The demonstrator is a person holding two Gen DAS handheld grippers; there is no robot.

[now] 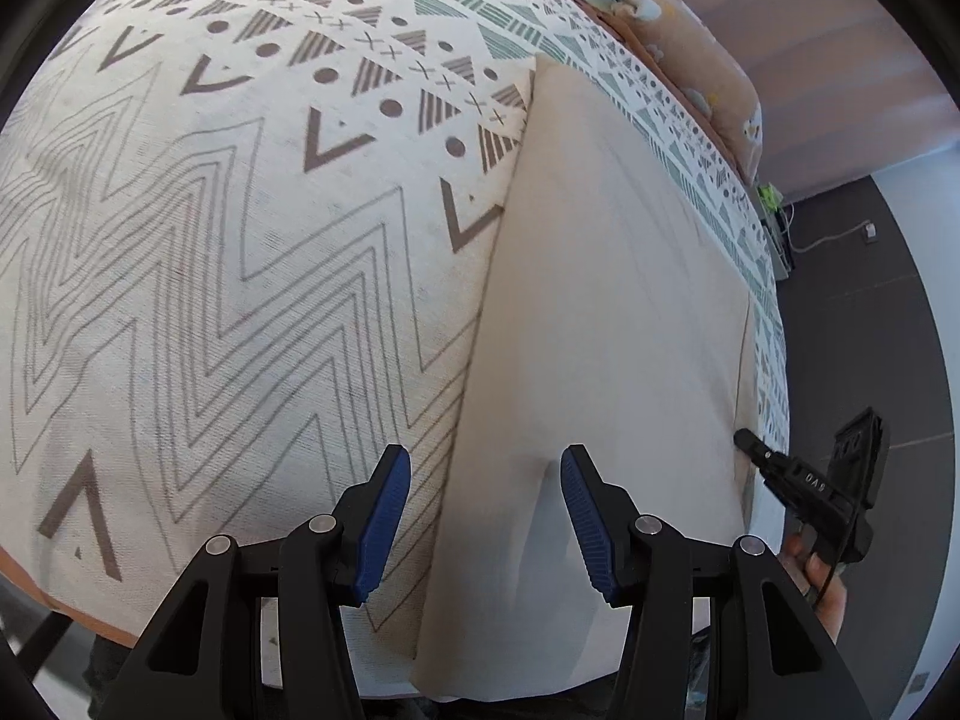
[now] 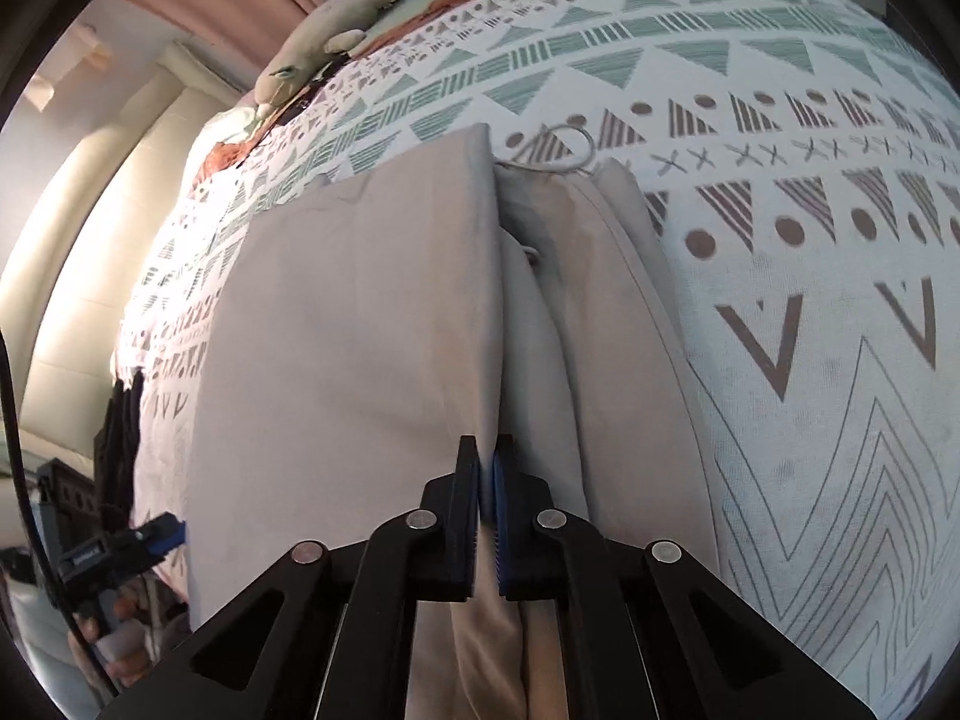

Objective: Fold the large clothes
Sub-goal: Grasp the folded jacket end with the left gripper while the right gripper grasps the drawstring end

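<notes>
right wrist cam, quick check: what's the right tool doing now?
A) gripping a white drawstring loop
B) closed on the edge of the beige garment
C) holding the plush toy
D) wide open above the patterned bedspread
B: the right tool has its pads pressed together on the folded edge of the beige garment, which lies on the patterned bedspread; the plush toy lies untouched far off.

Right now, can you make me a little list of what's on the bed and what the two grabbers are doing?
surface: patterned bedspread
garment: beige trousers, partly folded, lying flat
drawstring: looped at the far end
left gripper: open, above the garment's edge
right gripper: shut on a fold of the trousers
far end of bed: stuffed toy
</notes>
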